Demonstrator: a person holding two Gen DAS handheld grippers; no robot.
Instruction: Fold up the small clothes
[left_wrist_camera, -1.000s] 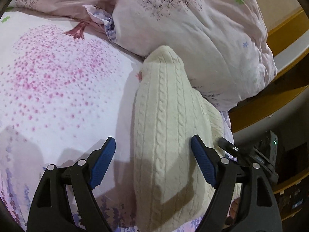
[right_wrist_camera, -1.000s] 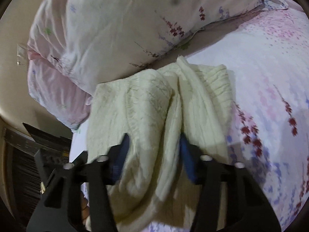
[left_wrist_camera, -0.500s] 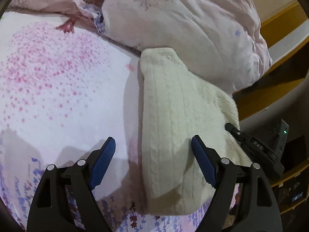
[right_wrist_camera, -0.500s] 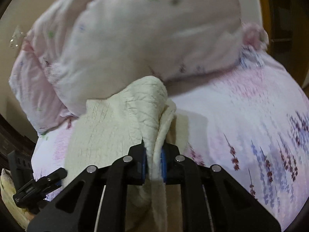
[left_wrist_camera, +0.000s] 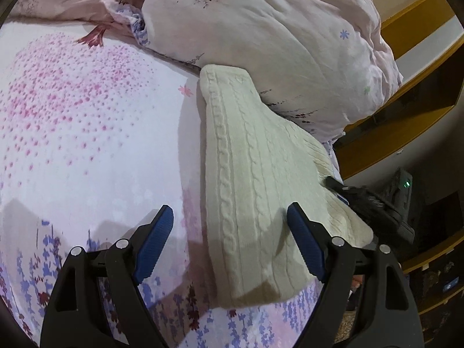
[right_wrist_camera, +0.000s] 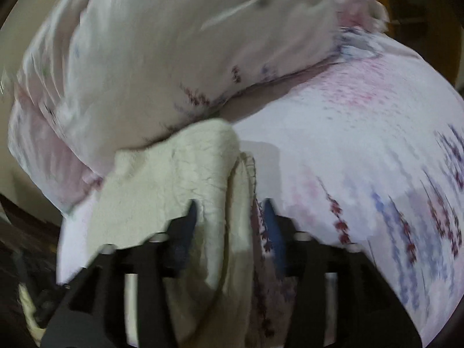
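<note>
A cream cable-knit sweater (left_wrist_camera: 255,191) lies folded into a long wedge on the bed, its narrow end pressed against the pale floral duvet (left_wrist_camera: 275,40) bunched at the head and its broad end reaching toward me near the mattress edge; my left tongs (left_wrist_camera: 230,246) hover above it with the blue-padded fingers (left_wrist_camera: 153,246) spread wide, one over the bare flower-printed bedsheet (left_wrist_camera: 87,133) and the other over the knit, neither touching the cloth as far as I can see; beyond the sweater's outer edge my other tool shows as a dark shape at the bedside, and a wooden bed frame (left_wrist_camera: 417,29) curves behind the duvet.

From the right wrist camera the picture is smeared by motion; the same sweater (right_wrist_camera: 174,185) rises in a soft mound against the duvet (right_wrist_camera: 162,58), one loose edge hanging down between the fingers of my right tongs (right_wrist_camera: 229,220); the blue pads (right_wrist_camera: 272,226) stand apart with a clear gap, the left one against the knit and the right one over the sheet (right_wrist_camera: 362,150), so the tongs are parted and clamp nothing; whether the draped edge still brushes a pad I cannot tell through the blur; lavender sprigs run down the sheet to the right.
</note>
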